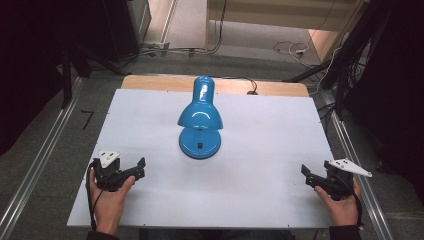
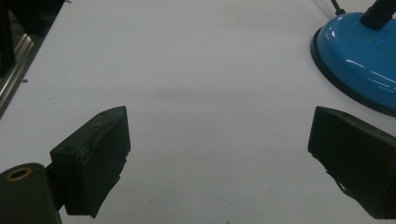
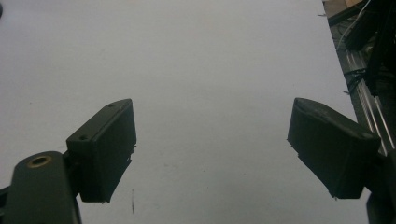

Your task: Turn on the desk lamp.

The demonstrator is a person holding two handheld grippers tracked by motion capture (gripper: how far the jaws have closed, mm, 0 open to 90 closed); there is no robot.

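Lamp (image 1: 200,117), blue, stands mid-table toward the far edge, shade bent forward over its round base; cord trails off the back. Left gripper (image 1: 131,170) and right gripper (image 1: 312,179) rest at the near corners, jaws spread wide, holding nothing. Risk, as I judge it: top-heavy lamp tips if nudged high, or the cord snags. White table (image 1: 260,150) offers broad bare room between; right gripper sits close to the side edge.

Lamp (image 1: 200,120) mid-table (image 1: 260,175), open board around
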